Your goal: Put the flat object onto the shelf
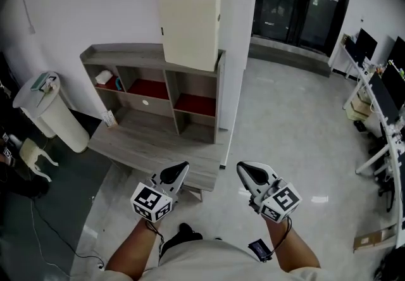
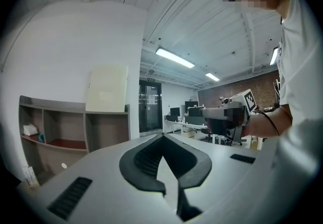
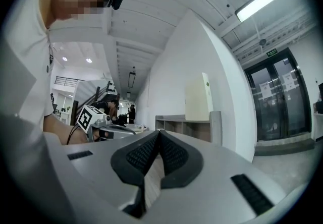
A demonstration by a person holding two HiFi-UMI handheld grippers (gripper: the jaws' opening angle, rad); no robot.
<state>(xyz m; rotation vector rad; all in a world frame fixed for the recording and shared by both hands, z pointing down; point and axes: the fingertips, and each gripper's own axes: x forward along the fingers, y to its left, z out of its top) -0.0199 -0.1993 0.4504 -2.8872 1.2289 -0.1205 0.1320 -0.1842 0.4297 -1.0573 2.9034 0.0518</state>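
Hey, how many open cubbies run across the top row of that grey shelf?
3: the left cubby holding a white object, the middle cubby, and the right cubby under the cream panel. Lower openings may be hidden.

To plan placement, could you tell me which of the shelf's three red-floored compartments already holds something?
The leftmost compartment: a white object sits in it, while the middle compartment and right compartment show only bare red floor.

Left grey two-jaw gripper (image 1: 180,169): jaws together, nothing between them. Right grey two-jaw gripper (image 1: 245,171): jaws together, empty. Both held side by side, apart, on bare forearms (image 1: 136,253) pointing forward.
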